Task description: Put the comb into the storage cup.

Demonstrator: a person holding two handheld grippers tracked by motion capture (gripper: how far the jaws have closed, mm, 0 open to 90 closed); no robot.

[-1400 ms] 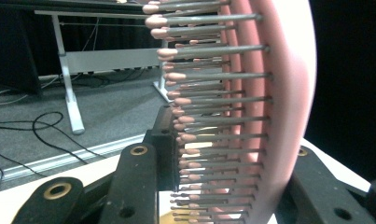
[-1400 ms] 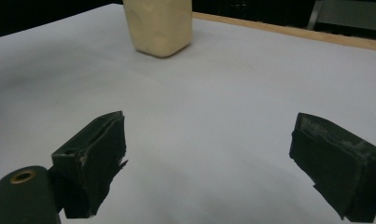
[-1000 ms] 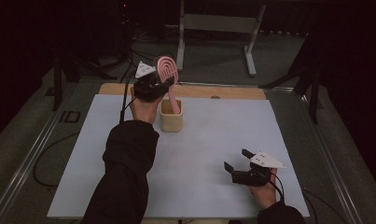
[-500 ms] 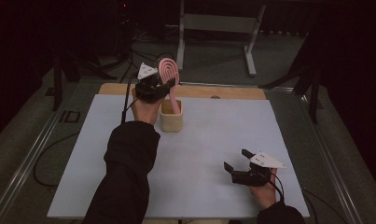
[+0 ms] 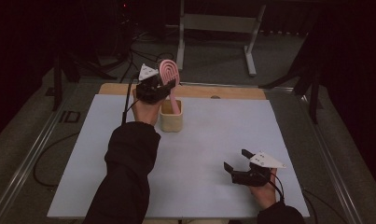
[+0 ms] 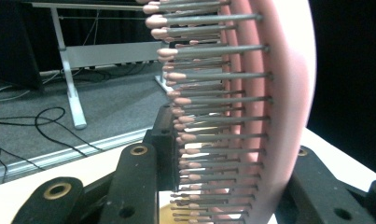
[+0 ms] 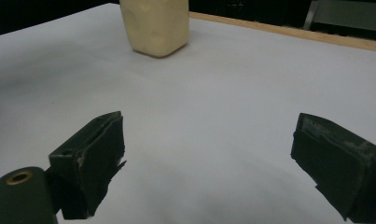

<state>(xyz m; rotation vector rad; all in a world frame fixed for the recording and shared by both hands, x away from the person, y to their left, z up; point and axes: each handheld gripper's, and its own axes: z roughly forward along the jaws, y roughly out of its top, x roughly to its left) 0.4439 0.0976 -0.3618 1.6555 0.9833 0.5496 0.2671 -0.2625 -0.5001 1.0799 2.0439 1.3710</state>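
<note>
Dim room, dark surroundings, evenly lit pale table [image 5: 209,140], soft shadows, blurred close-up foreground

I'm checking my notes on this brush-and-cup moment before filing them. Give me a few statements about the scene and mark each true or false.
1. The left gripper is shut on the pink hairbrush. True.
2. The hairbrush lies flat on the table. False: it stands upright, its handle down in the beige cup.
3. The right gripper holds the cup. False: its jaws are open and empty, low over the table's near right part, well apart from the cup.
4. The brush's bristles have pink tips. True.
5. The cup stands upright near the table's far edge. True.
</note>
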